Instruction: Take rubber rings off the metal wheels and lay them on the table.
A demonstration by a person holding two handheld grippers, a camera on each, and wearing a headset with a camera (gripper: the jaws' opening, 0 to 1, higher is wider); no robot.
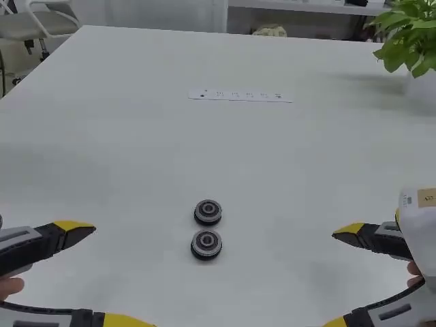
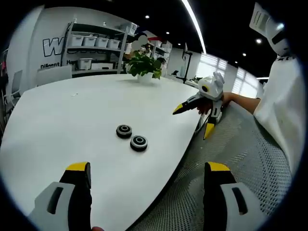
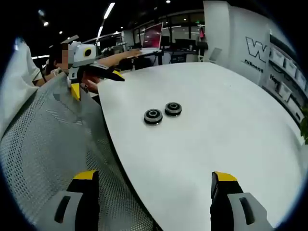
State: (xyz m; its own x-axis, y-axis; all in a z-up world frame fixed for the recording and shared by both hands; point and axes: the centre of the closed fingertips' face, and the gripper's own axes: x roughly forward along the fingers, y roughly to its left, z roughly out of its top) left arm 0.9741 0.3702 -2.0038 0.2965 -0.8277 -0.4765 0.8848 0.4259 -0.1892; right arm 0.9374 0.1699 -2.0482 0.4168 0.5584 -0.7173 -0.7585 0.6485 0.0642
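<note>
**Rings still on, nothing started yet**

Two small round metal wheels [image 1: 208, 212] w/ black rubber rings sit just beside each other mid white desk [image 1: 136, 136]. No ring's off afaict. Left gripper [image 2: 147, 168] & right gripper [image 3: 154, 175] hang at the near edge, well apart from the wheels, jaws wide open, holding nothing. Whole job's left imo.

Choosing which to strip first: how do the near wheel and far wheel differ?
Position: the near wheel lies closer to the table edge; the far wheel sits just behind it, toward the power strip. Size: the near wheel looks slightly bigger than the far wheel, likely only perspective. Shared: both lie flat, black rubber ring on, narrow gap between them.
</note>
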